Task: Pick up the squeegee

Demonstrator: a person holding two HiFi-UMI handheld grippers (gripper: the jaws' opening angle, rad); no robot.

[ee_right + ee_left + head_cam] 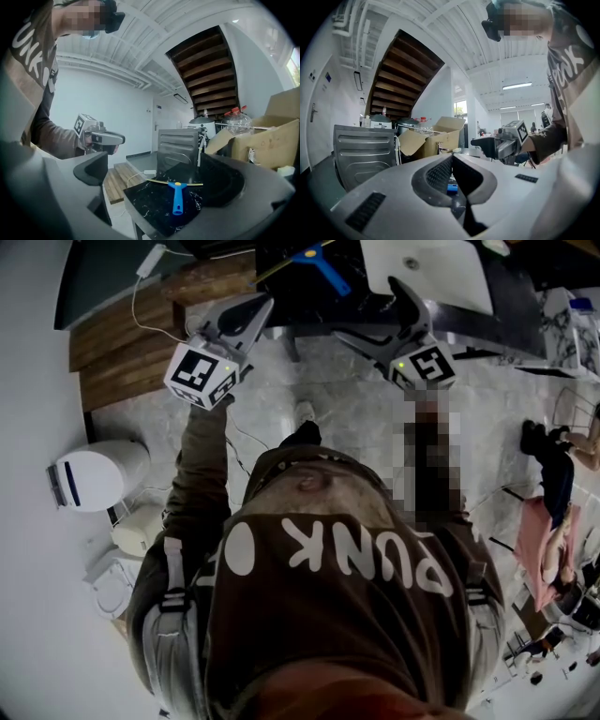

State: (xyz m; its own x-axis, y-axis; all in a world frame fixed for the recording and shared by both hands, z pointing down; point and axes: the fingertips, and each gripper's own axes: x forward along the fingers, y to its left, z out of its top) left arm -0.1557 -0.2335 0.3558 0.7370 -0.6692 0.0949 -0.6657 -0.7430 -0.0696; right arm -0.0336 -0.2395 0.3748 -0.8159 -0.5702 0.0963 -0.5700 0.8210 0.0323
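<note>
Left gripper (451, 157): jaws closed tip to tip, nothing gripped; held up at 11 o'clock in the head view, clear of the table; a sliver of blue visible low down in the hollow behind its tips.

Right gripper (154, 162): jaws wide apart, empty; held up at 1 o'clock in the head view, well apart from the left gripper; aimed at the table, with the squeegee framed between its jaws but not touched.

Squeegee (178, 197): blue handle, thin yellowish blade; flat on the table (147, 208), a black top with white veining; blade toward 12 o'clock and handle toward 6 o'clock in the right gripper view; at 12 o'clock in the head view, beyond both grippers.

Grey panel (176, 145): ribbed metal, upright, just behind the table at 12 o'clock in the right gripper view.

Box (436, 138): cardboard, flaps open, at 3 o'clock of the grey panel in the left gripper view.

Steps (122, 357): wooden, on the floor at 10 o'clock in the head view; white cable (141, 306) trailing across them.

Bin (94, 474): white, rounded, on the floor at 9 o'clock in the head view.

Person: brown top with white lettering, one sleeve behind each gripper.
</note>
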